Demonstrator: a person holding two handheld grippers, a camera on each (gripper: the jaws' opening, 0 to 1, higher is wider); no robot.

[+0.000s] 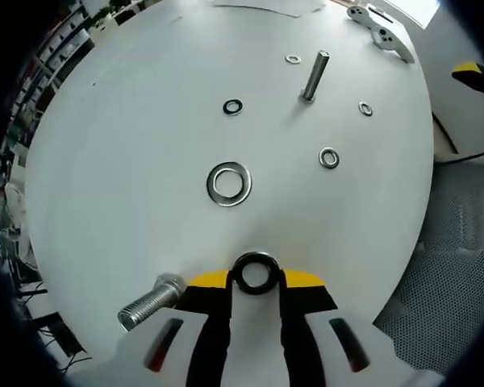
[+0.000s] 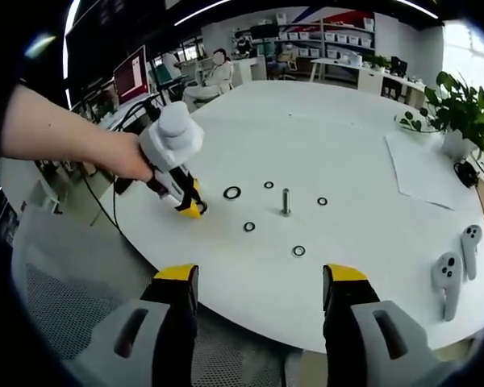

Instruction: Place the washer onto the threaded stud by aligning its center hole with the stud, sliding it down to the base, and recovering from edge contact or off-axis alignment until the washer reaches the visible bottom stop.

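The threaded stud (image 1: 314, 76) stands upright on the white round table (image 1: 129, 161); it also appears mid-table as the stud (image 2: 285, 201). My left gripper (image 1: 255, 278) is shut on a dark ring washer (image 1: 255, 272), low over the near table edge, well short of the stud. A large steel washer (image 1: 229, 183) lies flat between the gripper and the stud. In the right gripper view a person's hand holds the left gripper (image 2: 192, 208) with its tip at the table. My right gripper (image 2: 260, 282) hangs open off the table's edge, nothing between its jaws.
Small washers (image 1: 233, 106), (image 1: 329, 157), (image 1: 365, 108), (image 1: 293, 59) lie around the stud. A loose bolt (image 1: 149, 300) rests beside the left jaw. Two white controllers (image 2: 456, 270), a paper sheet (image 2: 423, 165) and a potted plant (image 2: 460, 105) are on the right.
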